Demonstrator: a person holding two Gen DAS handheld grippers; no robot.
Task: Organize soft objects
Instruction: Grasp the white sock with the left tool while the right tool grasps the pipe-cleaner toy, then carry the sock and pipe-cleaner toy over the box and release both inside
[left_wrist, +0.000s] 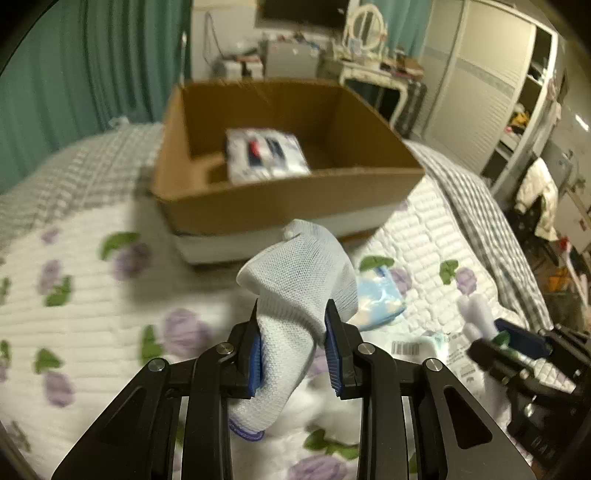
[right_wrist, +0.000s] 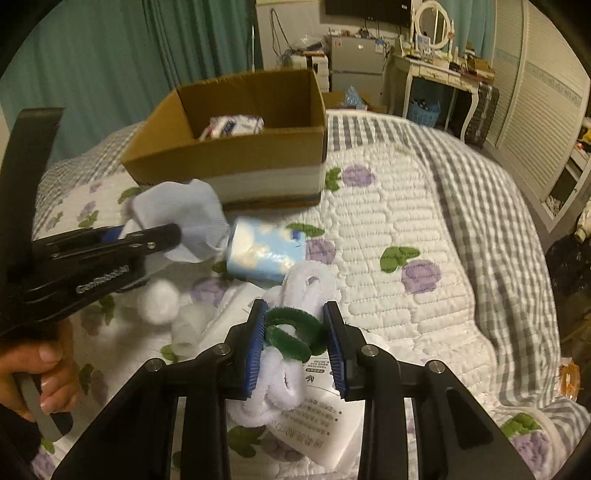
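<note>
Left wrist view: my left gripper (left_wrist: 293, 341) is clamped on a pale blue knit sock (left_wrist: 301, 273), held above the floral quilt (left_wrist: 92, 295) in front of the cardboard box (left_wrist: 280, 201). Inside the box lies one white packet (left_wrist: 266, 155). Right wrist view: my right gripper (right_wrist: 295, 341) has its blue pads pressed on a white-and-green chenille bundle (right_wrist: 291, 332), over a printed white pack (right_wrist: 325, 406). A light blue tissue pack (right_wrist: 266, 251) lies beside the sock; a white pompom (right_wrist: 159, 297) sits near it.
</note>
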